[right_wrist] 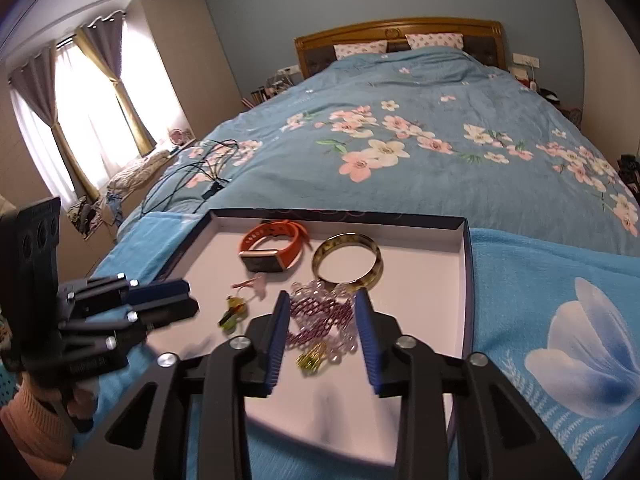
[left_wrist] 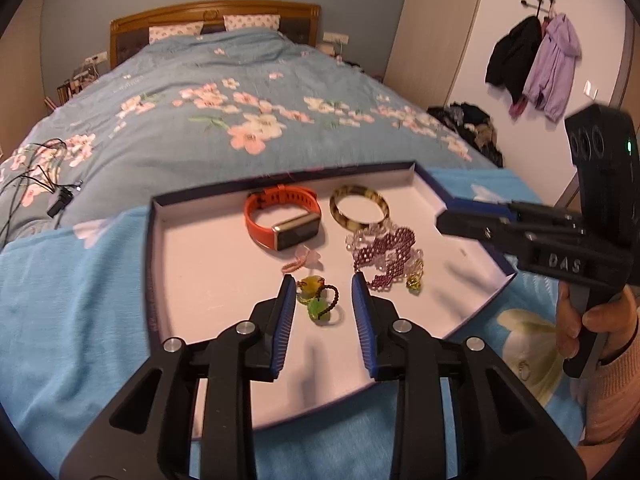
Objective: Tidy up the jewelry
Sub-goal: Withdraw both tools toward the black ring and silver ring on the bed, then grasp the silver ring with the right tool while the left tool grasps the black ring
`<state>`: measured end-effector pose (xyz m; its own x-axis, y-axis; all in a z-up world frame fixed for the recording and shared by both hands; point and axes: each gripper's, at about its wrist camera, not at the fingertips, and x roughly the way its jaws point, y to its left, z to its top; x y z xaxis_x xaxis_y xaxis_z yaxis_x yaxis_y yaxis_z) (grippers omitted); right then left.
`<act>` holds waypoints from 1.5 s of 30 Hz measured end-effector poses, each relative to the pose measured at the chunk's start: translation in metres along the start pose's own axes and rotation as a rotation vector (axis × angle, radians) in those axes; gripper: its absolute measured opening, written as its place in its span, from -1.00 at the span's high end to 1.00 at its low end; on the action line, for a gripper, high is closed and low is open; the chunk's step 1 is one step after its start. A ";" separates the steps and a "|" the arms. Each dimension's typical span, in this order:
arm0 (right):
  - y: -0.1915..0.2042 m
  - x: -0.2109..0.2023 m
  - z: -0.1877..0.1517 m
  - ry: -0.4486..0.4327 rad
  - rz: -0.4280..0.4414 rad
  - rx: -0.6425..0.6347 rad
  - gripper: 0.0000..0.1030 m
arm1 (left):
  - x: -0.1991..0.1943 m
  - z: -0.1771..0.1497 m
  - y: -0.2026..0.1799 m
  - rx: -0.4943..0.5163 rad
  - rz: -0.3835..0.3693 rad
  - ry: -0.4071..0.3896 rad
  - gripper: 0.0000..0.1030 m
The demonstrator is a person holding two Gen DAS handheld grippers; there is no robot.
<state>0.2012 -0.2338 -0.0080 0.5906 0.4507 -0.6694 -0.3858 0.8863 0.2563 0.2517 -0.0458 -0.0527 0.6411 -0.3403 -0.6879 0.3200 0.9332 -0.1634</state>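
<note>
Jewelry lies loose in a shallow white-lined box lid [left_wrist: 188, 264] on the bed [left_wrist: 240, 92]: a rubbery orange watch [left_wrist: 280, 216], a glossy mottled bangle [left_wrist: 359, 209], a tangled purple bead necklace [left_wrist: 386, 258] and a small green-and-amber charm [left_wrist: 316, 298]. We hold our left gripper [left_wrist: 324, 284] with jaws open around the charm, likely to pick it out first. Our right gripper [right_wrist: 322, 304] hovers with jaws open over the necklace, gripping nothing.
</note>
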 end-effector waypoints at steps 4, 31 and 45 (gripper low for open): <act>0.002 -0.020 -0.009 -0.015 0.015 -0.008 0.25 | -0.027 -0.008 0.004 -0.002 0.007 -0.040 0.35; 0.011 -0.071 -0.131 0.114 -0.101 -0.025 0.18 | -0.087 -0.114 0.010 -0.050 0.057 0.004 0.25; 0.024 -0.065 -0.143 0.113 -0.202 -0.084 0.55 | -0.087 -0.135 0.001 -0.023 0.059 0.053 0.22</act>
<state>0.0523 -0.2569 -0.0580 0.5807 0.2460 -0.7761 -0.3284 0.9430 0.0532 0.1019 0.0005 -0.0886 0.6201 -0.2783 -0.7335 0.2657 0.9542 -0.1373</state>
